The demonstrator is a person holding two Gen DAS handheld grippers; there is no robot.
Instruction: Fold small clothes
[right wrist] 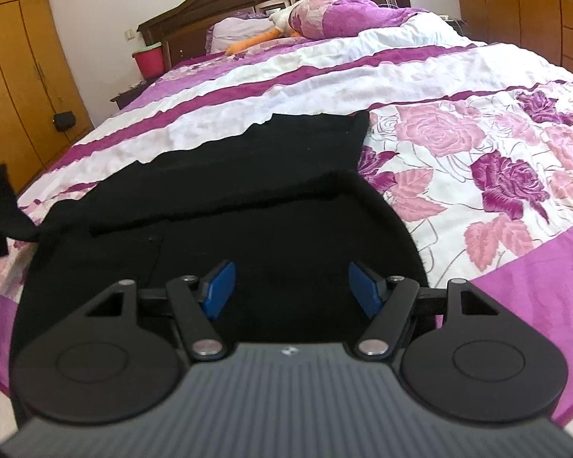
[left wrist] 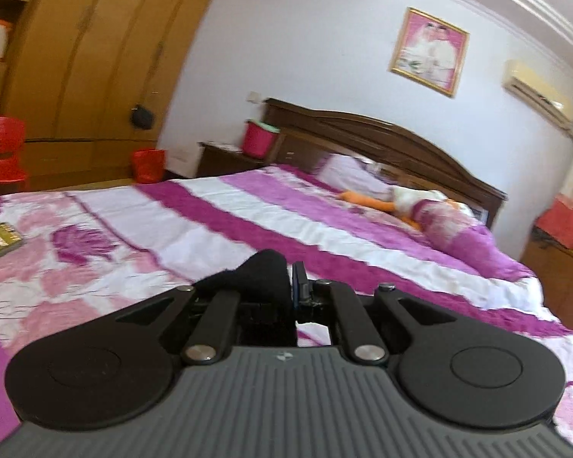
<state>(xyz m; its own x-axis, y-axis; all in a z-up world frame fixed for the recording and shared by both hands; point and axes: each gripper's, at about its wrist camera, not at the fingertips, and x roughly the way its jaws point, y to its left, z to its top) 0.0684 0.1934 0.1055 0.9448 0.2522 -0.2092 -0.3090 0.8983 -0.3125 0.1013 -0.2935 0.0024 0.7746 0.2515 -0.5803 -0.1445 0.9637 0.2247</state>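
A: Your left tool [left wrist: 292, 286] pinches one black knit garment [right wrist: 248, 191]; your right tool [right wrist: 288, 290] hovers spread above it.

B: It lies on your floral purple bedspread [right wrist: 477, 175], near edge hidden.

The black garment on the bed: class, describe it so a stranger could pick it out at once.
Start at the big bed with its purple, white and pink floral bedspread. On its near part, under the open right gripper, lies the black garment. It is the only plain black cloth on the patterned cover.
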